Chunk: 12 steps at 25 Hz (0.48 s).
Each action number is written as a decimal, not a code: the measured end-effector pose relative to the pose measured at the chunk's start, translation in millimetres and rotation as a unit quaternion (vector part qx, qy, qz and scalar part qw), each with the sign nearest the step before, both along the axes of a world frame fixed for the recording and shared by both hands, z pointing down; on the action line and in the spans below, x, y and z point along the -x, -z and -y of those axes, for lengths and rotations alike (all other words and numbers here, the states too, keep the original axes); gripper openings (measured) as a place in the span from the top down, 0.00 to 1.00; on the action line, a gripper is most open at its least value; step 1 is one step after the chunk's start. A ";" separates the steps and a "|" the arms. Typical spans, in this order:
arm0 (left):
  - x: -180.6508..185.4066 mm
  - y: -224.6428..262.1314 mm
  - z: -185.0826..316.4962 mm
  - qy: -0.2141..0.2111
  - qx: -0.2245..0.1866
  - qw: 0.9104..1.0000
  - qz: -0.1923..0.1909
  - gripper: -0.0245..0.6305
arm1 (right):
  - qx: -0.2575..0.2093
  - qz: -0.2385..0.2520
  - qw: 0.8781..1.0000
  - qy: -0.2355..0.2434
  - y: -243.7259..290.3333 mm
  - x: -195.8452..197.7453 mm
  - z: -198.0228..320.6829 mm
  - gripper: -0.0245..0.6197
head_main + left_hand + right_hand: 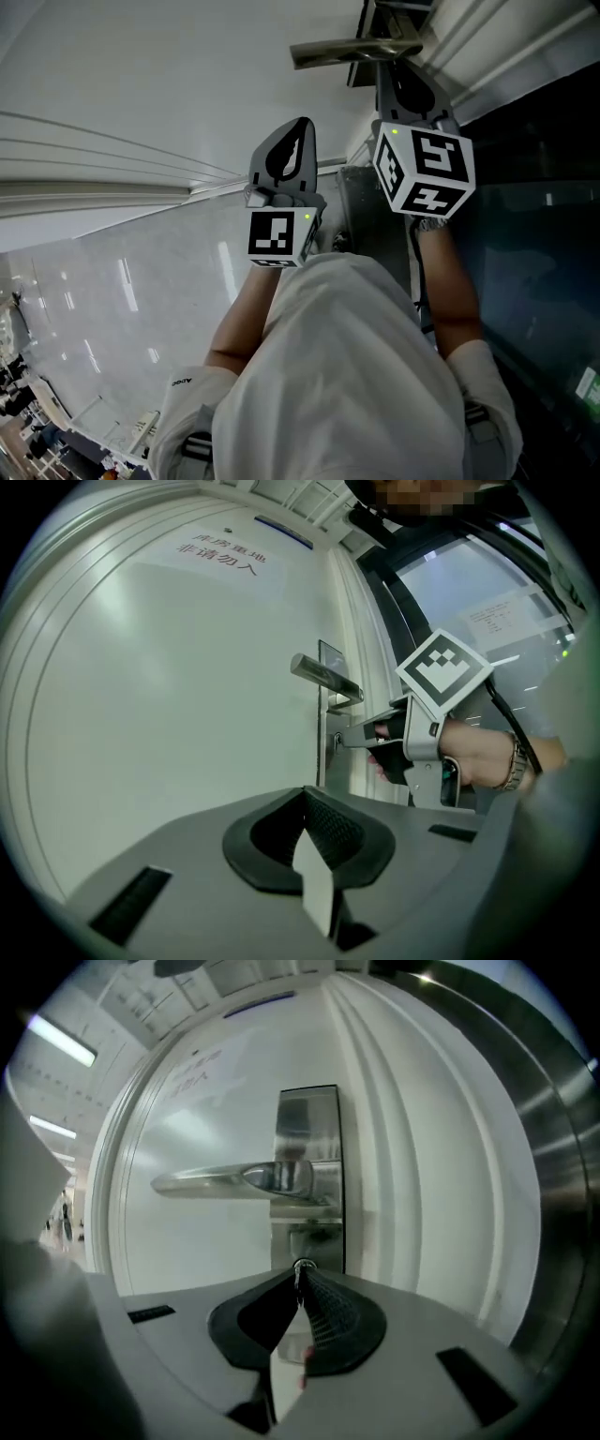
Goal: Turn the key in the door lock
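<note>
A white door (pixel 187 1241) carries a steel lock plate (pixel 309 1119) with a lever handle (pixel 234 1181), the same handle (pixel 347 52) the head view shows. My right gripper (pixel 300 1275) points level at the keyhole below the handle. Its jaws are shut on the key (pixel 302 1266), of which only a small metal bit shows at the tips. Seen from the left gripper view, the right gripper (pixel 345 738) touches the lock plate (pixel 330 752). My left gripper (pixel 307 799) hangs back from the door, shut with nothing held, and the left gripper (pixel 295 131) is left of the right one (pixel 398 73).
A ribbed door frame (pixel 422 1194) runs beside the lock. Dark glass (pixel 534 234) stands to the right of the door. A printed sign (pixel 220 560) sits high on the door. The glossy floor (pixel 112 291) lies to the left.
</note>
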<state>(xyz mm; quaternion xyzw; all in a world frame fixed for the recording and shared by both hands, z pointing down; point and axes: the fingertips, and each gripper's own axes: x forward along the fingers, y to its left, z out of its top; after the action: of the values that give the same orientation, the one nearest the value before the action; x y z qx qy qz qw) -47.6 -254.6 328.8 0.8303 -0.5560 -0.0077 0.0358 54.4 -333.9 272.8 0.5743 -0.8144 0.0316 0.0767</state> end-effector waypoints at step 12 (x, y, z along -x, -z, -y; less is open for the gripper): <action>2.0 -6.8 -2.0 0.009 0.000 1.000 0.002 0.95 | 0.153 0.426 0.892 0.010 -13.9 -7.9 7.0 0.94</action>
<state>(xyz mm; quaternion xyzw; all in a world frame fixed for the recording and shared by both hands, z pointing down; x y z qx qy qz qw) -49.6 -252.6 335.7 0.8255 -0.5633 -0.0068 0.0345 62.3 -340.9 286.8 0.4789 -0.7598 0.3967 -0.1897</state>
